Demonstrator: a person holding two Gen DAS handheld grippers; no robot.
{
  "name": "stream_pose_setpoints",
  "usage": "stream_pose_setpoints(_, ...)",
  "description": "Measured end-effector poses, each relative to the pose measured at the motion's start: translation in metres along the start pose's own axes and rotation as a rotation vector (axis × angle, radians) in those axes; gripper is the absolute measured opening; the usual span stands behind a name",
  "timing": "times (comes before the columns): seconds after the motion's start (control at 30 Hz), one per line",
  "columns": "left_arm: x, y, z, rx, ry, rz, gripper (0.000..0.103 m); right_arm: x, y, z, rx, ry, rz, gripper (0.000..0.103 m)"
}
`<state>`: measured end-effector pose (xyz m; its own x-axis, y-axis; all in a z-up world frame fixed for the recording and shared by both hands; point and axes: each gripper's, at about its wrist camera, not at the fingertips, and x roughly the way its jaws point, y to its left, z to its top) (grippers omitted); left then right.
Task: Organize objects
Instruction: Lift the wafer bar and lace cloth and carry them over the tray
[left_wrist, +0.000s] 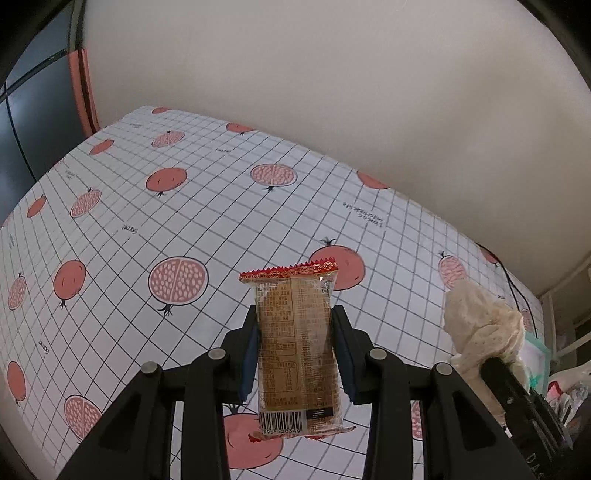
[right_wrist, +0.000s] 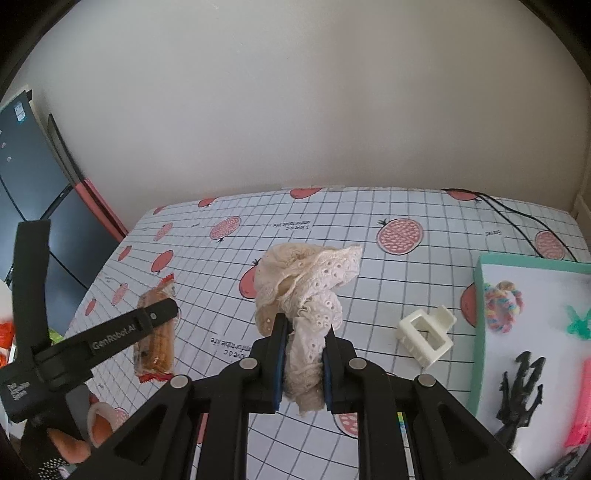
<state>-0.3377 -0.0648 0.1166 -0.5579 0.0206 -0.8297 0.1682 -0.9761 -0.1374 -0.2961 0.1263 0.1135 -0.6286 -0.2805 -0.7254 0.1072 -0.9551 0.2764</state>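
A clear snack packet (left_wrist: 297, 350) with red crimped ends and a barcode stands upright between the pads of my left gripper (left_wrist: 295, 314), which is shut on it above the table. The same snack packet (right_wrist: 157, 332) shows in the right wrist view with the left gripper's finger across it. My right gripper (right_wrist: 304, 325) is shut on a cream lace scrunchie (right_wrist: 306, 291), held up off the table. The scrunchie (left_wrist: 484, 325) also appears at the right of the left wrist view.
The table wears a white grid cloth (left_wrist: 184, 206) printed with pomegranates. A white hair claw clip (right_wrist: 426, 334) lies on it beside a teal-rimmed tray (right_wrist: 480, 332) holding a rainbow scrunchie (right_wrist: 502, 304), a black claw clip (right_wrist: 521, 395) and pink and green pieces. A black cable (right_wrist: 517, 218) runs along the far right.
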Motion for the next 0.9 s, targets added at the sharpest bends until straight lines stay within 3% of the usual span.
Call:
stream_pose_setpoints(0.33, -0.02, -0.048, -0.005, 0.051, -0.031, -0.054, 0.038, -0.027, -0.046, 0.003, 0.047, -0.015, -0.068, 0.017)
stream_pose_setpoints(0.9, -0.034, -0.187, -0.049, 0.263, -0.026, -0.178, 0.038, -0.086, -0.156, -0.008, 0.154, -0.042, -0.222, 0.017)
